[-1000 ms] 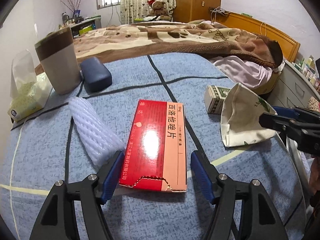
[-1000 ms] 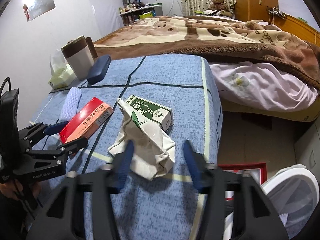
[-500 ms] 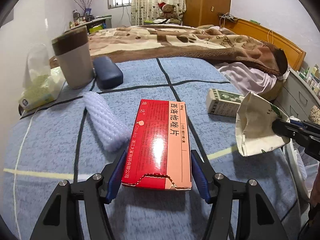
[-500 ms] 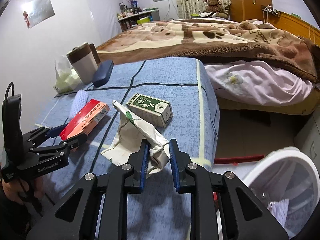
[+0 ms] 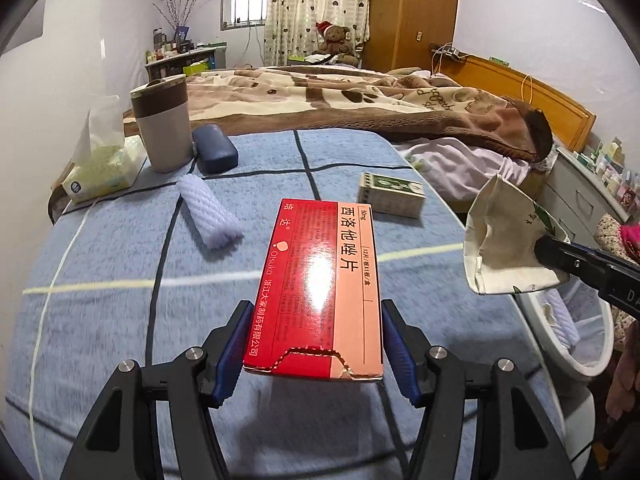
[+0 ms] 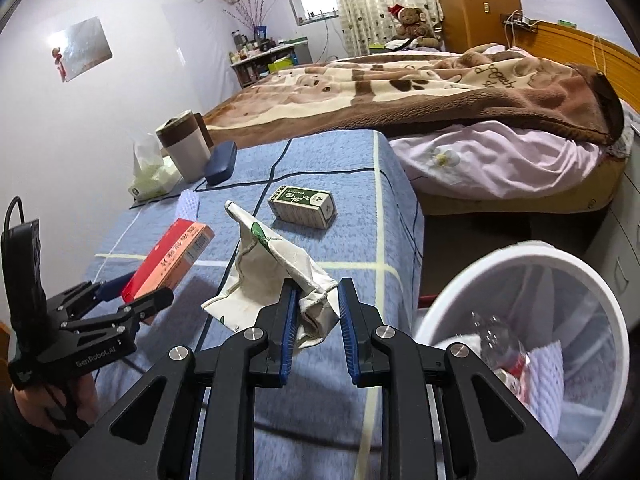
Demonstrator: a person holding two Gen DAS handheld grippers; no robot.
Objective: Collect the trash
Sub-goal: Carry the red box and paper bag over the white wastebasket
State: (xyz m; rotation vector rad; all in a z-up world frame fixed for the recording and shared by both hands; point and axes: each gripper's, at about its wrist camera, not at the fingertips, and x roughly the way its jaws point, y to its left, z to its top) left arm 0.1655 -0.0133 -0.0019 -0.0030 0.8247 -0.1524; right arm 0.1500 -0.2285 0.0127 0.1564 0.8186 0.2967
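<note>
My left gripper (image 5: 316, 344) is shut on a red and pink medicine box (image 5: 320, 280) and holds it above the blue cloth-covered table (image 5: 100, 300). The box also shows in the right wrist view (image 6: 172, 260). My right gripper (image 6: 316, 316) is shut on a crumpled white paper bag (image 6: 272, 272), lifted off the table; the bag shows at the right of the left wrist view (image 5: 508, 240). A white trash bin (image 6: 532, 320) with a plastic bottle inside stands beside the table, right of the bag.
A green and white small box (image 5: 390, 194), a white foam sleeve (image 5: 208, 212), a dark blue case (image 5: 214, 148), a grey-brown cup (image 5: 164, 124) and a tissue pack (image 5: 104, 168) lie on the table. A bed with a brown blanket (image 6: 400, 84) is behind.
My left gripper closed on the red box and lifted it. My right gripper closed on the paper bag, lifted it and moved it right, nearer the bin.
</note>
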